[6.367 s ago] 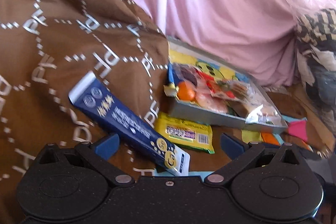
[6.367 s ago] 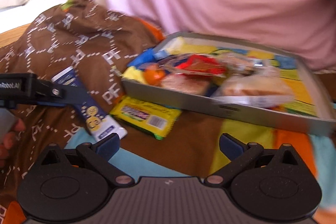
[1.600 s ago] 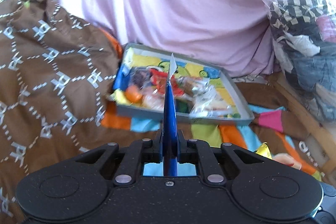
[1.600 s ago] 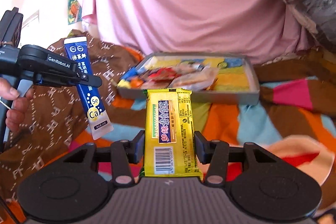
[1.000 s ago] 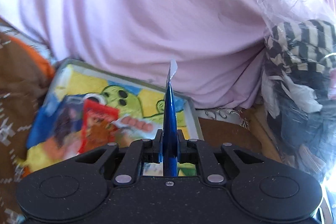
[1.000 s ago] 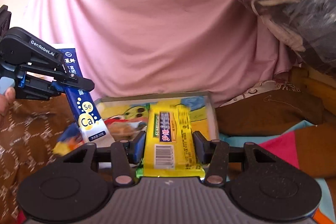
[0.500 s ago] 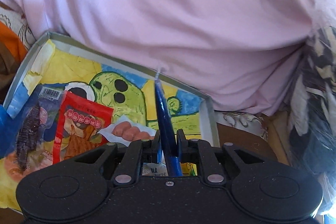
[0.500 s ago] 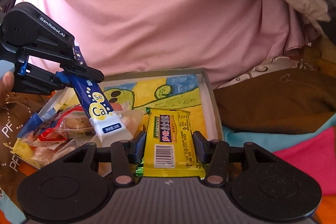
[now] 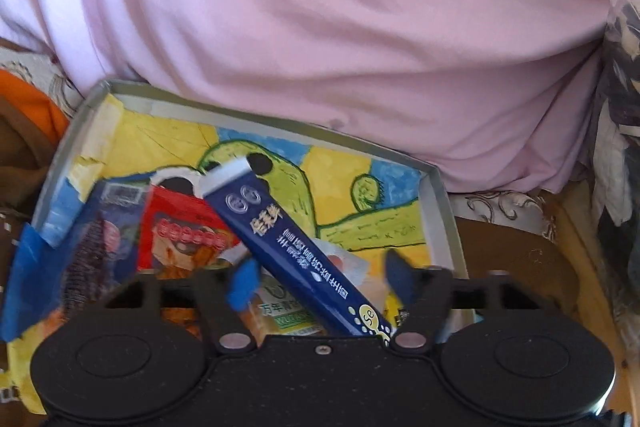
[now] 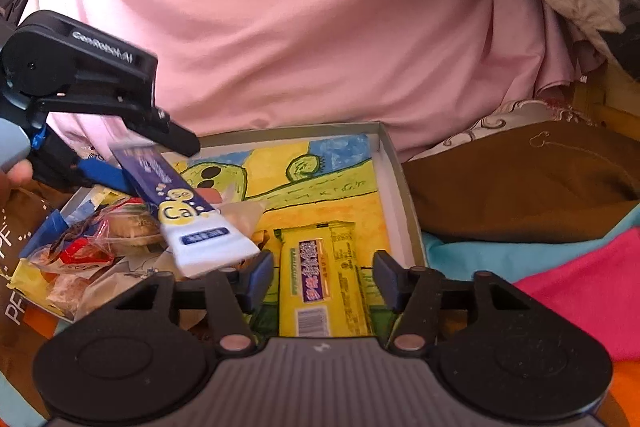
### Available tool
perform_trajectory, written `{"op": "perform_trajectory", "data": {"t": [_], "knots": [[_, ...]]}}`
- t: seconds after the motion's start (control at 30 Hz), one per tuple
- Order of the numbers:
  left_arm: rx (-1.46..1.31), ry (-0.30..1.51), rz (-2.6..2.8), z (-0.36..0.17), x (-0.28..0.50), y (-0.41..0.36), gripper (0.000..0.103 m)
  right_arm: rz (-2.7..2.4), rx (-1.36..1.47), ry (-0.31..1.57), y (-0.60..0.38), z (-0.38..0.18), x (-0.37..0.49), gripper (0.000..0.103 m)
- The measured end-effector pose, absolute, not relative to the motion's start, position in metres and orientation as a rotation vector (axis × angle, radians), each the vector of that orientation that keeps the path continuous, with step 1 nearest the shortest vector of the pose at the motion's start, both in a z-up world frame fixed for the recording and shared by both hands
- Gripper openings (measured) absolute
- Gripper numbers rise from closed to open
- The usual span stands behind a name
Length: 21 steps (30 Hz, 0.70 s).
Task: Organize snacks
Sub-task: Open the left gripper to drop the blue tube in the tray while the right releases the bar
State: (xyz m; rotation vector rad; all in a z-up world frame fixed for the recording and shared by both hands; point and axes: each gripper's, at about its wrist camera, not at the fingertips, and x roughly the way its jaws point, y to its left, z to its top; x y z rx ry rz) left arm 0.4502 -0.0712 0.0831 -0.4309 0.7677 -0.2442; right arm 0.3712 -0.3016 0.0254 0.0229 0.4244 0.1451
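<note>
Both grippers are poised over the tray (image 10: 394, 163), a shallow grey box with a painted yellow, blue and green floor. The left gripper (image 9: 318, 277) is spread wide, its blue-tipped fingers (image 9: 242, 285) well apart, and nothing is clamped between them. The blue packet (image 9: 288, 251) is seen slanting across the gap, its white end up toward the tray's middle and its spotted end down by the gripper body; whether a pad is being touched cannot be told, as the fingers are blurred. From the right wrist view the same packet (image 10: 188, 215) is shown tilted, white end lowest, over the heap of wrapped snacks (image 10: 92, 247) at the tray's left side.

The right gripper (image 10: 322, 277) is also opened wide and nothing is held. The yellow bar (image 10: 320, 279) is laid flat on the tray floor between the parted fingers (image 10: 260, 277), barcode end nearest the camera, just beside the tray's right wall and clear of both pads.

A red pack (image 9: 182, 227) and a dark blue pack (image 9: 96, 247) are seen under and beside the blue packet. Pink cloth (image 10: 312, 15) is draped behind the tray, with a brown blanket (image 10: 520, 183) to the right.
</note>
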Motion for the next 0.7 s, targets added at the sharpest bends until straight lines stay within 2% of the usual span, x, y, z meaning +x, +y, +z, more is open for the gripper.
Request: {"op": "perform_trajectory", "data": {"t": [0.07,0.2,0.43,0.7], "knots": [[-0.427,0.759,-0.232,0.085,0.448,-0.069,0.081,0.145,0.018,0.412,-0.3,0.027,0.369,0.075],[-0.417,0.753,-0.203,0.09,0.443,-0.065,0.093,0.144,-0.013,0.376,-0.295,0.033,0.363,0.084],[-0.364,0.712,-0.178,0.104,0.427,-0.064,0.097,0.097,-0.059,0.339,-0.291,0.045,0.351,0.097],[-0.263,0.609,-0.127,0.126,0.385,-0.07,0.098,0.027,-0.072,0.319,-0.3,0.059,0.33,0.103]]}}
